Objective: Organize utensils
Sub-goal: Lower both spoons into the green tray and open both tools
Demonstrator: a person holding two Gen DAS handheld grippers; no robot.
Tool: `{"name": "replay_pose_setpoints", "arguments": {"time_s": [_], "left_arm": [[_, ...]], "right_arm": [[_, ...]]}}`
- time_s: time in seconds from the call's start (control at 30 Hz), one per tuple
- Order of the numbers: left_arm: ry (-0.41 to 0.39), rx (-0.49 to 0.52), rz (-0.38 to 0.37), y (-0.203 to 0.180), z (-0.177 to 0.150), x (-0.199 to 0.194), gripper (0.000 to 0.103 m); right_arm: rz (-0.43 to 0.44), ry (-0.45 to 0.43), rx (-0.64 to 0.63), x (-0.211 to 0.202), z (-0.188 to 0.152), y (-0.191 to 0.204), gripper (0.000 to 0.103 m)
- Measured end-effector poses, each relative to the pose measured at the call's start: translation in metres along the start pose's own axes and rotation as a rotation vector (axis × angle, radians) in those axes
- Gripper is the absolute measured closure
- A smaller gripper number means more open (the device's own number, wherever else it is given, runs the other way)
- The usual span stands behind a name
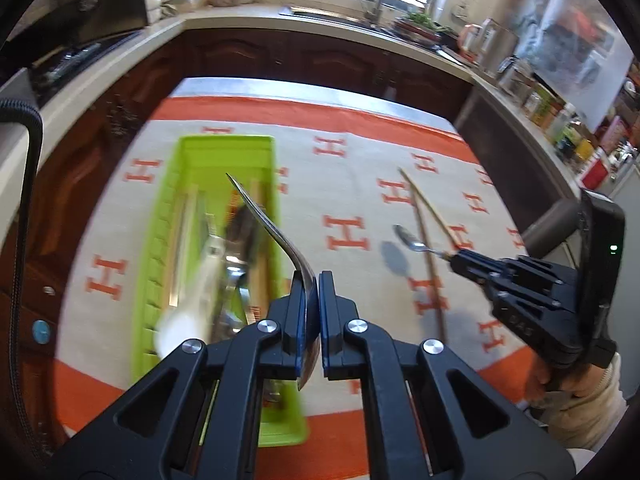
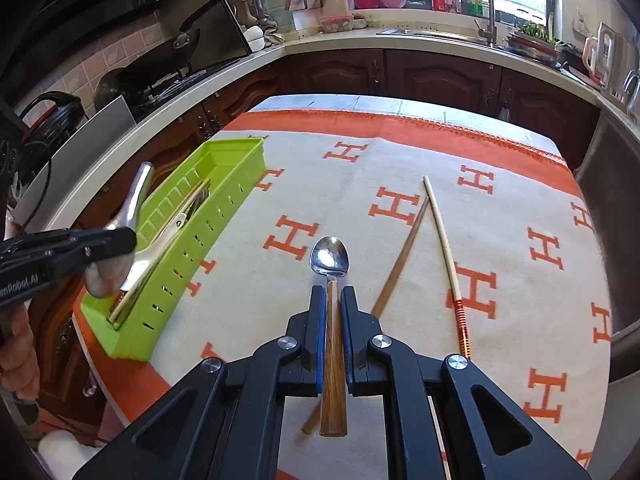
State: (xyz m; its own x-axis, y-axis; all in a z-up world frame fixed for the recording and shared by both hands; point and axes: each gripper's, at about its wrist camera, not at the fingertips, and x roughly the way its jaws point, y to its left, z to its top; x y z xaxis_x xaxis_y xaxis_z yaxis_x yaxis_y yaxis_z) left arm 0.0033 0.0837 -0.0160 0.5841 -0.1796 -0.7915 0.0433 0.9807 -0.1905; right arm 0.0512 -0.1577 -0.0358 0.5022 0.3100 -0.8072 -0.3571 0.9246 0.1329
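Observation:
My left gripper [image 1: 309, 280] is shut on a large steel spoon [image 1: 264, 220] and holds it above the green utensil tray [image 1: 192, 148]. The tray holds several utensils and chopsticks. In the right wrist view the left gripper [image 2: 120, 236] holds that steel spoon [image 2: 134, 208] over the tray [image 2: 236, 160]. My right gripper [image 2: 331, 290] is shut on a wooden-handled spoon [image 2: 330, 258], bowl forward, above the cloth. It shows in the left wrist view [image 1: 452, 256] with the spoon [image 1: 406, 236]. Two chopsticks [image 2: 404, 252] [image 2: 444, 248] lie on the cloth.
The table wears a cream cloth with orange H marks and an orange border [image 2: 360, 118]. Kitchen counters with dark cabinets [image 2: 436, 72] wrap round the back. A sink with tap [image 2: 480, 8] is at the far side.

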Motion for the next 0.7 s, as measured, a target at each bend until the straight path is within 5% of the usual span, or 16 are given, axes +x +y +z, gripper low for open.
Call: {"name": "replay_pose_setpoints", "arguments": {"time_s": [0.17, 0.47, 0.7], "left_arm": [[0.052, -0.022, 0.047, 0.033, 0.006, 0.011, 0.099], [0.19, -0.053, -0.01, 0.061, -0.006, 0.054, 0.099], [0.107, -0.12, -0.065, 0.088, 0.003, 0.027, 0.099]], "right_arm": [[0.021, -0.054, 0.012, -0.012, 0.021, 0.015, 0.096], [0.131, -0.101, -0.024, -0.021, 0.068, 0.079, 0.096], [0.167, -0.015, -0.029, 0.025, 0.085, 0.133, 0.096]]}}
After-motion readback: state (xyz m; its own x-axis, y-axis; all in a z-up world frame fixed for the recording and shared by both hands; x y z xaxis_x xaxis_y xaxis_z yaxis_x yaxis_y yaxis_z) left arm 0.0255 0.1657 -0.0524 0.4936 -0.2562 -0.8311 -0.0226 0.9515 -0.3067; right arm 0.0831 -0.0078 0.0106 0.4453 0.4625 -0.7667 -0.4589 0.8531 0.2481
